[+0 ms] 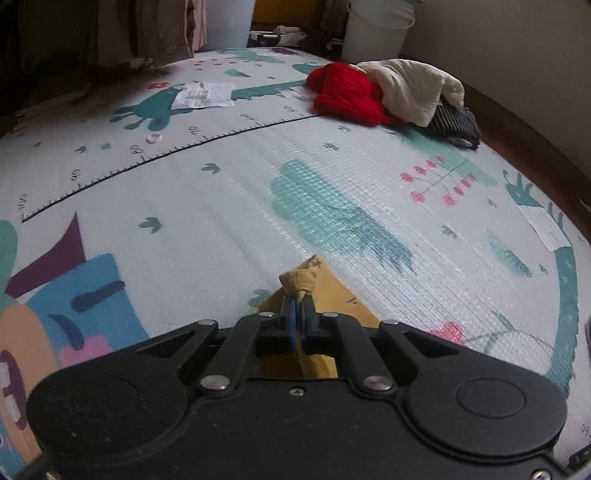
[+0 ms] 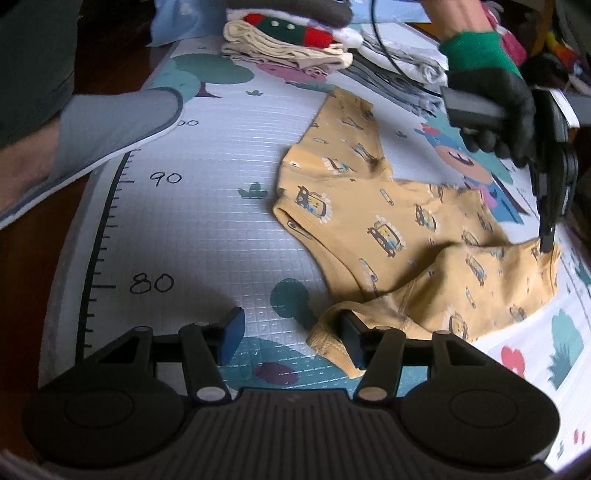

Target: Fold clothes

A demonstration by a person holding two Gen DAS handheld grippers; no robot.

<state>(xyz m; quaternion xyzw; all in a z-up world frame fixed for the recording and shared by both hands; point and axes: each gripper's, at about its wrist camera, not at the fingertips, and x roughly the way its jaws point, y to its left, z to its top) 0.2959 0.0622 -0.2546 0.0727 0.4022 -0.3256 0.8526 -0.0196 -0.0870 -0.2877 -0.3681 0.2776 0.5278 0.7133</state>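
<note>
Left gripper point(image 1: 298, 301): its jaws are pressed together on a bunched fold of the yellow shirt point(image 1: 314, 284); in the right wrist view the same gripper point(image 2: 546, 246) comes down from above, held by a hand in a black glove point(image 2: 495, 107) with a green cuff, and pinches the shirt's far edge.

Right gripper point(image 2: 291, 334): its jaws stand wide apart, low over the play mat point(image 2: 207, 221); the right finger point(image 2: 352, 338) lies against the ribbed cuff of a sleeve, the left finger point(image 2: 231, 334) is over bare mat, and nothing is clamped between them.

Yellow shirt point(image 2: 388, 229): it lies spread on the mat, printed with small cartoon cars, neck opening toward the ruler marks; the near part is lifted into a loose fold, the sleeve cuff nearest the right gripper.

Play mat: pale, grid-textured, printed with trees, flowers and a ruler scale reading 80 and 90 in the right wrist view.

Folded pile point(image 2: 288, 48): cream, red, green and grey clothes stacked at the far end of the mat, beyond the shirt.

Slipper point(image 2: 110, 125): grey, on a foot at the mat's left edge beside the ruler.

Unfolded heap point(image 1: 388, 96): a red garment point(image 1: 347, 98), a cream one point(image 1: 410, 88) and a dark striped one point(image 1: 456, 123), touching, well apart from the left gripper.

Bucket point(image 1: 376, 29): white, behind the heap by the wall.
</note>
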